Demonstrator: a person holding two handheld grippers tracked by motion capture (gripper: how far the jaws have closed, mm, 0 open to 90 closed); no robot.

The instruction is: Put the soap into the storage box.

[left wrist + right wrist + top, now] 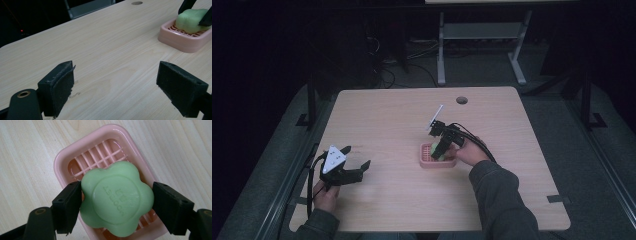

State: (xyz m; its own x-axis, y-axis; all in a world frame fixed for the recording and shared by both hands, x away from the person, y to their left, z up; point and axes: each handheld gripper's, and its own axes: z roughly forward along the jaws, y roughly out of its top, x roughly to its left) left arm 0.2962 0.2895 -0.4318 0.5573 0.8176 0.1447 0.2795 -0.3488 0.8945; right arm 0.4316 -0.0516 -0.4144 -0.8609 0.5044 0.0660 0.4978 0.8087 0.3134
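A green flower-shaped soap [116, 198] sits in a pink slatted soap dish [65, 160] near the table's middle. My right gripper [116, 203] is shut on the soap, one black jaw against each side of it. In the high view the right gripper [441, 150] points down into the dish [427, 162], held by a hand from the right. My left gripper [357, 156] hovers near the table's front left, open with nothing between its jaws. The left gripper view shows its own open jaws [115, 85] over bare wood, with the soap [191, 17] and dish [182, 41] far off at upper right.
The light wooden table [387, 115] has a round cable hole [462, 100] near its far edge. A grey desk frame [482, 31] stands on the dark floor beyond. Dark floor surrounds the table on both sides.
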